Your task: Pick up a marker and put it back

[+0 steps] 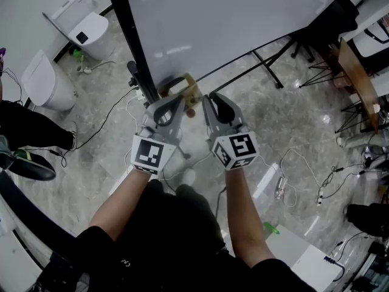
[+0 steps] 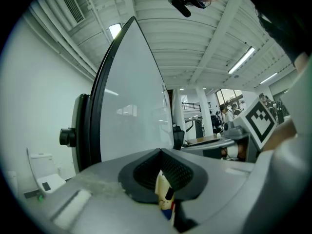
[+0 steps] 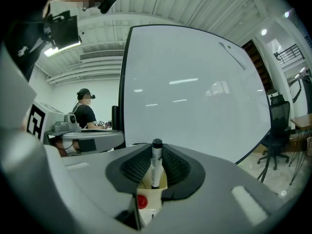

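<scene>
A white marker (image 3: 156, 162) with a black cap stands upright between the jaws of my right gripper (image 3: 156, 152), which is shut on it. The marker's lower end sits inside a cream holder (image 3: 151, 185) with a red dot on its front. My left gripper (image 2: 161, 172) is shut on that holder (image 2: 162, 186) from the other side. In the head view the holder (image 1: 189, 91) hangs in front of the whiteboard, with the left gripper (image 1: 172, 104) and the right gripper (image 1: 210, 106) meeting at it.
A large whiteboard (image 1: 213, 17) on a black stand rises just beyond the grippers. Cables (image 1: 304, 169) trail over the marble floor. White bins (image 1: 45, 81) stand at the left, folding stands and a desk (image 1: 358, 78) at the right. A person (image 3: 85, 113) stands in the background.
</scene>
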Motion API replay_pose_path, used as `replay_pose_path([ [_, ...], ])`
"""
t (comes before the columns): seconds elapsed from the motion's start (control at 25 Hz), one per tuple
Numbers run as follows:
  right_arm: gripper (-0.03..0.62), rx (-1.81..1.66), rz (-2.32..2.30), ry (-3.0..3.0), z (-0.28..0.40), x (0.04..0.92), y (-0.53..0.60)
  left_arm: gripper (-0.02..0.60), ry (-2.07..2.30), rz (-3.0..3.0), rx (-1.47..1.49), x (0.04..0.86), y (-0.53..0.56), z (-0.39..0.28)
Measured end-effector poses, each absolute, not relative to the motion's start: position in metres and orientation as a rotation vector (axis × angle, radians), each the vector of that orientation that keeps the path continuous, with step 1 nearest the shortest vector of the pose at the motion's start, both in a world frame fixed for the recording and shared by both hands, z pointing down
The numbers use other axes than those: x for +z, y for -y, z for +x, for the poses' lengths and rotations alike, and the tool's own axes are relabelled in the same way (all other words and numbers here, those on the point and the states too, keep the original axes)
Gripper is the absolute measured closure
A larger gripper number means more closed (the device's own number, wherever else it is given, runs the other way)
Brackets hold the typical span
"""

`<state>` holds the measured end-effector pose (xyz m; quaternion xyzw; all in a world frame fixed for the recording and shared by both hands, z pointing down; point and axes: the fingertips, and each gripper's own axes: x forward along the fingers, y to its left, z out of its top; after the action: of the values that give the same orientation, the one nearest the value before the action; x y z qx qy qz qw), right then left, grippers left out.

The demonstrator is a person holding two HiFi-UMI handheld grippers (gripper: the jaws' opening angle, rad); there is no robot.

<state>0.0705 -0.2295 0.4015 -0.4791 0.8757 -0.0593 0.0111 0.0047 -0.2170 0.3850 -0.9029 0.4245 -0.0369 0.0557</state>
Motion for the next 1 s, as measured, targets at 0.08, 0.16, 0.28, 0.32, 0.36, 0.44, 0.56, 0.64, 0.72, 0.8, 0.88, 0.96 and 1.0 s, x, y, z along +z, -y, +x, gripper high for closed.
replay_pose_path([
  [0.08,0.519,-0.197,-1.491,-2.739,0.068,0.406,0.231,0.578,-1.299,-2.744,-0.109,0.386,0.217,0.004],
  [0.16,0.519,-0.208,-1.49,-2.744,0.066,0.41,0.232,0.578,-1.325,-2.757,-0.095,0.386,0.217,0.003],
  [0.28,0.519,-0.224,-1.49,-2.753,0.065,0.417,0.233,0.578,-1.301,-2.741,-0.117,0.387,0.217,0.003],
  [0.32,0.519,-0.229,-1.49,-2.756,0.064,0.42,0.234,0.578,-1.295,-2.737,-0.122,0.387,0.217,0.002],
  [0.36,0.519,-0.235,-1.491,-2.758,0.063,0.422,0.235,0.578,-1.298,-2.739,-0.119,0.388,0.217,0.002],
  [0.44,0.519,-0.244,-1.494,-2.759,0.063,0.426,0.237,0.578,-1.326,-2.756,-0.101,0.387,0.217,0.001],
  [0.56,0.52,-0.252,-1.496,-2.752,0.062,0.429,0.239,0.578,-1.318,-2.75,-0.11,0.387,0.217,0.001],
  [0.64,0.519,-0.26,-1.495,-2.747,0.061,0.431,0.24,0.578,-1.296,-2.735,-0.125,0.388,0.216,0.0],
  [0.72,0.519,-0.268,-1.494,-2.742,0.06,0.432,0.24,0.578,-1.3,-2.738,-0.125,0.387,0.216,0.0],
  [0.8,0.519,-0.275,-1.489,-2.739,0.059,0.432,0.241,0.578,-1.328,-2.753,-0.11,0.384,0.216,0.0],
  [0.88,0.519,-0.278,-1.486,-2.735,0.059,0.432,0.242,0.578,-1.33,-2.75,-0.113,0.383,0.217,-0.001],
  [0.96,0.519,-0.28,-1.486,-2.732,0.059,0.433,0.243,0.578,-1.323,-2.743,-0.119,0.384,0.216,-0.002],
  [1.0,0.519,-0.282,-1.487,-2.732,0.059,0.434,0.243,0.578,-1.324,-2.743,-0.121,0.385,0.216,-0.002],
])
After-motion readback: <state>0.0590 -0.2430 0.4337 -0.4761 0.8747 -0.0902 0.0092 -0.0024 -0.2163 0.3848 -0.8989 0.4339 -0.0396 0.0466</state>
